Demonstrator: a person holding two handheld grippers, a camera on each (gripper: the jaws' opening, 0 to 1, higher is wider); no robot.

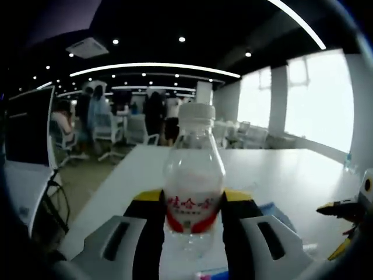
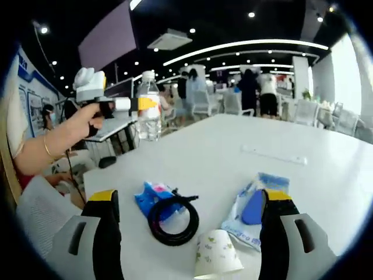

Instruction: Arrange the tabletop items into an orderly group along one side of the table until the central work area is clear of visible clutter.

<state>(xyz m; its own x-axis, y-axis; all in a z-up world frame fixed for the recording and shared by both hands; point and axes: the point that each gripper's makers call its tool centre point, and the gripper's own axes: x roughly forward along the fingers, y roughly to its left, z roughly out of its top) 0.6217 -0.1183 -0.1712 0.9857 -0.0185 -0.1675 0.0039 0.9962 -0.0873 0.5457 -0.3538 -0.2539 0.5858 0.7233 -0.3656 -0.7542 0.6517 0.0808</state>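
Observation:
A clear water bottle (image 1: 193, 175) with a white cap and a red label stands upright between my left gripper's (image 1: 192, 224) jaws, which are shut on its lower body. In the right gripper view the same bottle (image 2: 149, 111) is held by the left gripper (image 2: 140, 105) near the table's far left edge. My right gripper (image 2: 190, 195) is open wide just above the table. Between its jaws lie a coiled black cable (image 2: 173, 220), a blue packet (image 2: 150, 197), a tipped paper cup (image 2: 217, 254) and a blue-and-white pouch (image 2: 254, 210).
A thin white strip (image 2: 274, 155) lies further out on the white table (image 2: 221, 146). A person's hand (image 2: 87, 125) holds the left gripper. The right gripper's yellow tips (image 1: 341, 209) show at the right. A monitor (image 1: 29, 125) stands to the left. People and chairs stand far behind.

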